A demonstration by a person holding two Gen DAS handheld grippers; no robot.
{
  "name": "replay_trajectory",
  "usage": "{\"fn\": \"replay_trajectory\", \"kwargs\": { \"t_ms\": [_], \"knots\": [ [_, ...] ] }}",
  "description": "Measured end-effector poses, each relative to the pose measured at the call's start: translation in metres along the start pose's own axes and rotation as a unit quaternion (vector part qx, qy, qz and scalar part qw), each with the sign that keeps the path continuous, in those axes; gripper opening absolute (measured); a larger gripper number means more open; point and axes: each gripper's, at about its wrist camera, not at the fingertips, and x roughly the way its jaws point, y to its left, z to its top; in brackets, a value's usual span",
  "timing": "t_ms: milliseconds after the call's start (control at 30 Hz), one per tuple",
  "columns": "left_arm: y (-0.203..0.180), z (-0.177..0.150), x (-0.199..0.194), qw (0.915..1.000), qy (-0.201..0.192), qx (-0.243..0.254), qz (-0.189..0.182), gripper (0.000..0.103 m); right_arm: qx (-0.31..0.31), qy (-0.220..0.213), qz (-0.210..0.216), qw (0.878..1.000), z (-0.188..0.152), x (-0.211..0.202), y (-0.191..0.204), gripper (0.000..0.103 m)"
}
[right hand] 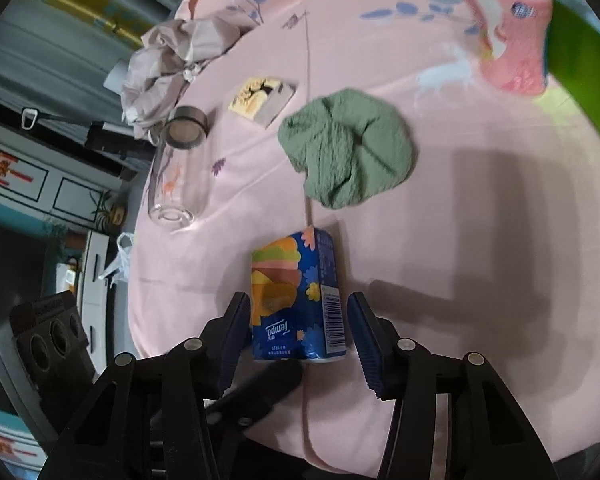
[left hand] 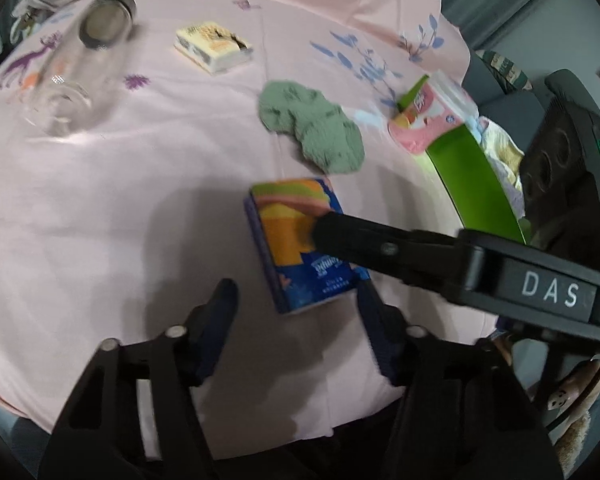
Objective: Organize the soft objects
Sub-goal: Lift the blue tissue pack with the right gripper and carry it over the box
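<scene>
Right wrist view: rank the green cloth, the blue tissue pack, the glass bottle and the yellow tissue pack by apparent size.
1. green cloth
2. blue tissue pack, though nearer the camera, so this is unsure
3. glass bottle, roughly alike in size
4. yellow tissue pack

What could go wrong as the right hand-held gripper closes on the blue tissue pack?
1. The blue tissue pack sits off-centre between the open fingers of the right hand-held gripper, so it may twist.
2. The left hand-held gripper is close; the two might collide.
3. The glass bottle lies on its side and could roll.
</scene>
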Motion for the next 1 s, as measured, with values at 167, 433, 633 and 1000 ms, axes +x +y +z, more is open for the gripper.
{"fn": "replay_trajectory", "kwargs": {
  "t_ms": [167, 433, 633, 1000],
  "knots": [
    [-0.005, 0.002, 0.005, 1.0000, -0.004, 0.007, -0.004, 0.041, 0.003, 0.008, 0.003, 1.000, 0.001, 0.013, -0.005, 0.050],
    [-0.011, 0.006, -0.005, 0.9997, -0.021, 0.010, -0.002, 0.040, -0.004, -0.012, 0.014, 1.000, 0.002, 0.001, -0.004, 0.049],
    [-0.042, 0.021, -0.028, 0.9958, -0.072, 0.056, -0.007, 0.040, -0.023, -0.078, 0.016, 0.997, 0.010, -0.043, 0.008, 0.049],
    [-0.136, 0.073, -0.069, 0.9698, -0.171, 0.166, -0.052, 0.039, -0.064, -0.249, 0.003, 0.966, 0.040, -0.164, 0.012, 0.049]
  ]
}}
